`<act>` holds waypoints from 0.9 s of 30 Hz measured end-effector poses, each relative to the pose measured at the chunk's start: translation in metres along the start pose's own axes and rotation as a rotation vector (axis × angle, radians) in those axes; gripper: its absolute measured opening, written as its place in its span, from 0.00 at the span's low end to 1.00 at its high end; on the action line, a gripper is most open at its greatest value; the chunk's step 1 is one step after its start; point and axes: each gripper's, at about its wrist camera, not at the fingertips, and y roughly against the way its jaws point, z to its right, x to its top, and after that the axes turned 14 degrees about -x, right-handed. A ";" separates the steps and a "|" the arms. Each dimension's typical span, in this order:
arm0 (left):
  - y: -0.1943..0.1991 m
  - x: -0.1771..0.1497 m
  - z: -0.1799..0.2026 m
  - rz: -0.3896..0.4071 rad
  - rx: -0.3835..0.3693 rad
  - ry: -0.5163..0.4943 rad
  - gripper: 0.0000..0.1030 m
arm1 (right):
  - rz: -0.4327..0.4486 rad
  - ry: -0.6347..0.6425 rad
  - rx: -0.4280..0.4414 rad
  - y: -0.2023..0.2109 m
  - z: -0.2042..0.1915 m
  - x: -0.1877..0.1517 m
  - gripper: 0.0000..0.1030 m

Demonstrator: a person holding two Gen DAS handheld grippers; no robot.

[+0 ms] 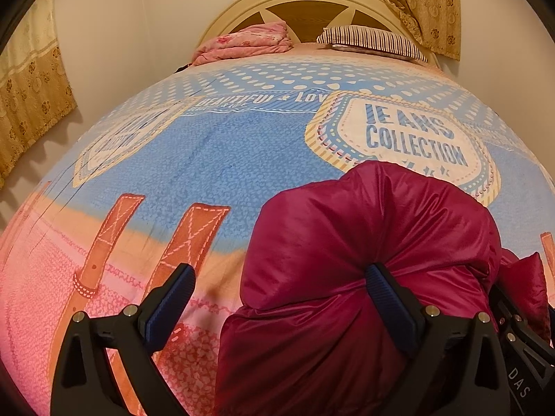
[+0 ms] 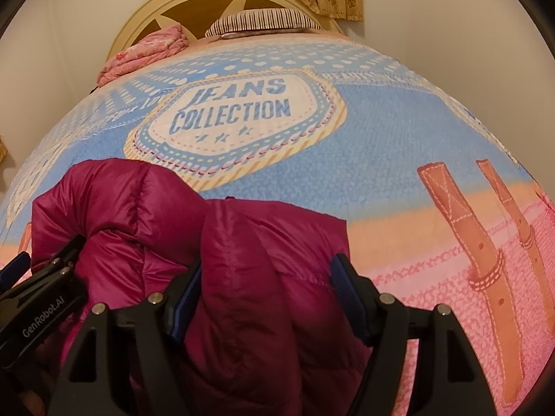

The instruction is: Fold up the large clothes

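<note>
Left wrist view: my left gripper (image 1: 277, 286) gapes wide, its right finger pressed into the puffy magenta quilted jacket (image 1: 364, 260). My right gripper (image 2: 265, 282) stands wide too, jacket bunched between its fingers on the blue-and-pink printed bedspread (image 2: 381, 145).

Wide-spread right gripper (image 2: 265, 294) jaws straddling puffy magenta quilted down jacket (image 2: 242, 242), bunched on blue-and-pink printed bedspread (image 2: 381, 131).
</note>
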 end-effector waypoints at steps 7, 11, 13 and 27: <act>-0.001 0.000 0.000 -0.005 0.000 0.000 0.97 | -0.007 -0.001 0.007 -0.003 0.001 0.000 0.70; 0.010 0.001 -0.008 -0.025 -0.036 0.021 0.97 | -0.009 0.004 0.016 -0.001 0.002 0.000 0.71; 0.032 -0.003 -0.023 -0.018 -0.081 0.049 0.97 | -0.007 0.003 0.043 0.004 0.008 0.000 0.72; 0.080 -0.068 -0.061 -0.040 -0.261 0.061 0.97 | -0.013 -0.061 0.137 0.039 0.047 -0.047 0.79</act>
